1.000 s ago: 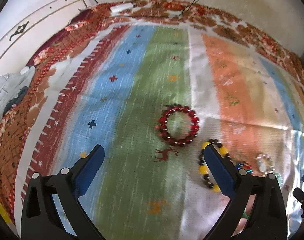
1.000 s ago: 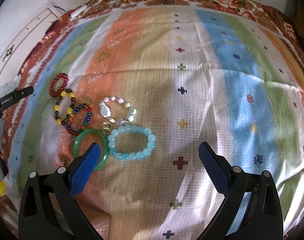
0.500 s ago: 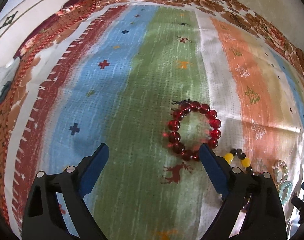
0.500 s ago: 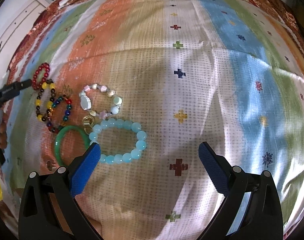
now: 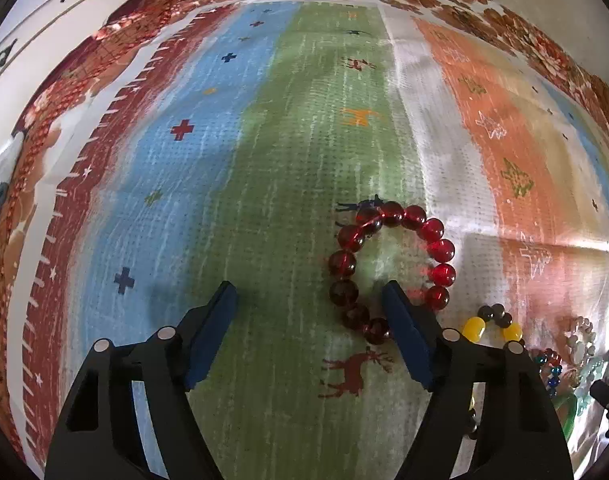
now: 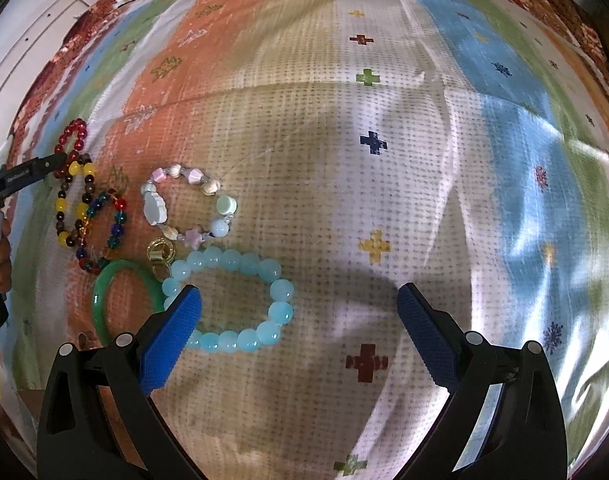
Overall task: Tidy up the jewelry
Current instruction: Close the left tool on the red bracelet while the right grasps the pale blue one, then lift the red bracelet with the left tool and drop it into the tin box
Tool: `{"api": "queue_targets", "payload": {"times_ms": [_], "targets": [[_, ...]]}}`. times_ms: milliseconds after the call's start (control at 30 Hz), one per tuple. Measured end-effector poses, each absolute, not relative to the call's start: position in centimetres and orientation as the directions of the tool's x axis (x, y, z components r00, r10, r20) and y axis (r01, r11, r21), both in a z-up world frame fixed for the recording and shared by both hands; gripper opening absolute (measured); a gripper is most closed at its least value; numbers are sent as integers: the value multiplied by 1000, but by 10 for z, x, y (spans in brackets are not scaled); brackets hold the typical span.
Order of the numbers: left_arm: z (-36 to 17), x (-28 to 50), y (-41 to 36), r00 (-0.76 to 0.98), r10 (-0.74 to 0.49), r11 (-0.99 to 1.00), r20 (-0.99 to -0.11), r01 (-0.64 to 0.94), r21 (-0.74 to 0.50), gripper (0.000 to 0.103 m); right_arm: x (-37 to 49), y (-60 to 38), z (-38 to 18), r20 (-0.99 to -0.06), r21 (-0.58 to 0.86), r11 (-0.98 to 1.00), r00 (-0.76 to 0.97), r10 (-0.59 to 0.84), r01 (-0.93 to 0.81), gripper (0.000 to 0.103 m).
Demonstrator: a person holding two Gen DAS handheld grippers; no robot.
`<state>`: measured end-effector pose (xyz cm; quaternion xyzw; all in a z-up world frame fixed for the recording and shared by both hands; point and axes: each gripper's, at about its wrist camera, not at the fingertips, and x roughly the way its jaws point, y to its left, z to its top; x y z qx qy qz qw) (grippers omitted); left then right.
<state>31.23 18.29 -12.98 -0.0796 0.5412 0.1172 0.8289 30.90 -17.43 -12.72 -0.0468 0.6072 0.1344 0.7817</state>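
Six pieces of jewelry lie on the striped cloth [image 6: 384,200] before us, clustered at the left of the right wrist view. We see a light blue bead bracelet [image 6: 240,300] low in the frame, its near left part hidden behind one blue pad of our right gripper [image 6: 298,312]. That gripper's jaws stand wide, have just been closing a little, and hold nothing; most of the blue bracelet lies between the pads, not pressed by them. Just left of it a green bangle [image 6: 100,300] lies flat, with a small gold ring [image 6: 160,250] touching both. Above these sits a pastel charm bracelet [image 6: 188,204], and further left a multicolour glass bead bracelet [image 6: 104,232] overlaps a yellow and dark bead bracelet [image 6: 70,208].

At the far upper left of that cluster lies the red bead bracelet [image 5: 392,268], which fills the centre right of the left wrist view, on the green stripe beside a printed deer. Our left gripper [image 5: 308,300] is partly open, and its jaws have just been closing. Its right pad overlaps the bracelet's lower edge, reaching into the ring, while the left pad stands well apart on bare cloth. We cannot tell whether the pad touches the beads; nothing is gripped.
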Motion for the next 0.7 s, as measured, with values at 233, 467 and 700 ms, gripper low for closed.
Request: {"api": "queue_targets", "payload": {"times_ms": [233,467,700], "targets": [[-130,316,182,380,103,961,-919,-277,-7,40,313,-170,-128,-962,31,959,251,105,-281,57],[-129,316,174,362,111,969,-925,-248,19,13,308,-161,-125,-962,92,935,212,172,-341,12],[-115,304,179,375,88,960,-923,-280,-23,13,299,-156,-120,-957,96,930,224,184,-354,12]]}}
